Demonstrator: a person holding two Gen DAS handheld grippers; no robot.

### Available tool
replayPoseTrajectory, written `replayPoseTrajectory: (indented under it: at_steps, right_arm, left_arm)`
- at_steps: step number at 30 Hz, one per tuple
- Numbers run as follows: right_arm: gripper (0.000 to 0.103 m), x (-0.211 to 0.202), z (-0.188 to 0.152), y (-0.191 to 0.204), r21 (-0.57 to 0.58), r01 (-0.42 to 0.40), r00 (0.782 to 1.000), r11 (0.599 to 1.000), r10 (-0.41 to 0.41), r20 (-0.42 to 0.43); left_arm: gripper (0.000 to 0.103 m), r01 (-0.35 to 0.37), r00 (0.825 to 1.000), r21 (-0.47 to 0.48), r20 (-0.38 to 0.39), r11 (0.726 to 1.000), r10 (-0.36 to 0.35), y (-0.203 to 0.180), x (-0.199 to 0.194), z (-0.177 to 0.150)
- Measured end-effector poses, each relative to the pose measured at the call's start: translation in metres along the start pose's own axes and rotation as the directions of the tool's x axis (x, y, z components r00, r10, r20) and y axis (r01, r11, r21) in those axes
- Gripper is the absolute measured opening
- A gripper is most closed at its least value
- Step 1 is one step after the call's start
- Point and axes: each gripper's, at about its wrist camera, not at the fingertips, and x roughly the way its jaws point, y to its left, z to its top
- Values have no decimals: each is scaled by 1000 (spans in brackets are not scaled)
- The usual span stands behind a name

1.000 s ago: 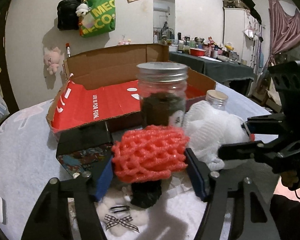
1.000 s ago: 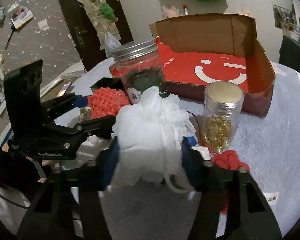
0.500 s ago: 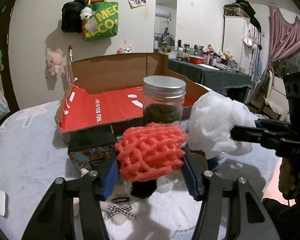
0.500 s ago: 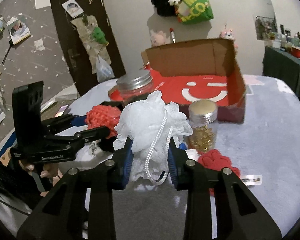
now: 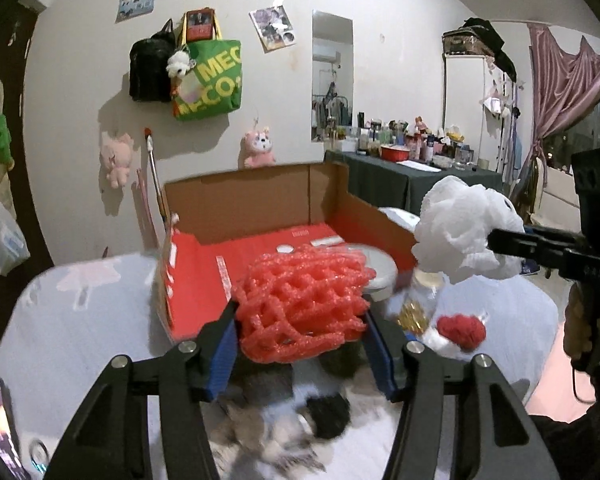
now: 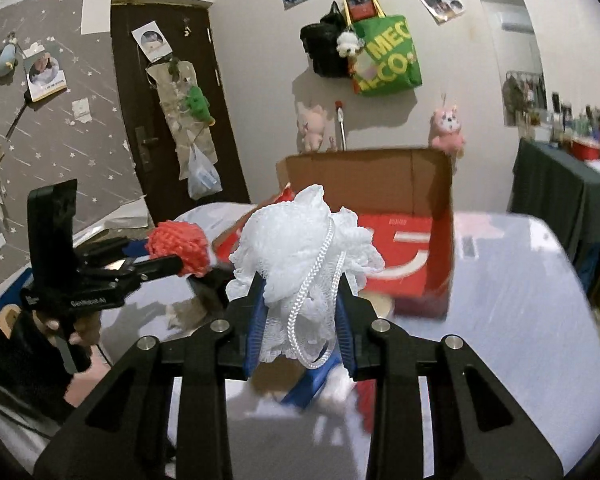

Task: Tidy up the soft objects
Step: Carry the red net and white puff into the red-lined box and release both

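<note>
Mesh (image 5: 302, 306) between left tool (image 5: 300, 344) pads

- My left wrist camera sits just behind the left tool (image 5: 300, 344), looking slightly down past it over the bench (image 5: 80, 320) toward the box (image 5: 260, 208) and far wall.
- My right wrist camera looks the same way from behind the right tool (image 6: 302, 320).
- Both share the box (image 6: 380, 176) and green bag (image 5: 208, 80); each sees the other tool side-on.
</note>
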Motion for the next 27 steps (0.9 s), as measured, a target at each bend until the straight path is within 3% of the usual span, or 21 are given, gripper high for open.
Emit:
replayPoseTrajectory:
  at_steps: [6,11,20,27]
  right_arm:
    - [29,35,48,-11,-75,49,998,996,-51,-31]
    - [29,92,82,-29,-107,76,988,991,-90,-126]
    - [29,215,113,-70,-129,160,929,979,-193,-315]
    - [29,282,105,-109,-63,201,874,977,-208,-440]
  left_arm:
    - [59,-4,1000,67,-22,998,5,20,28,44]
    - [59,23,994,78,-107,997,-14,35,76,71]
    - [59,42,959,90,-284,995,-14,51,187,92]
    - [59,-3,921,59,-389,998,26,71,266,88]
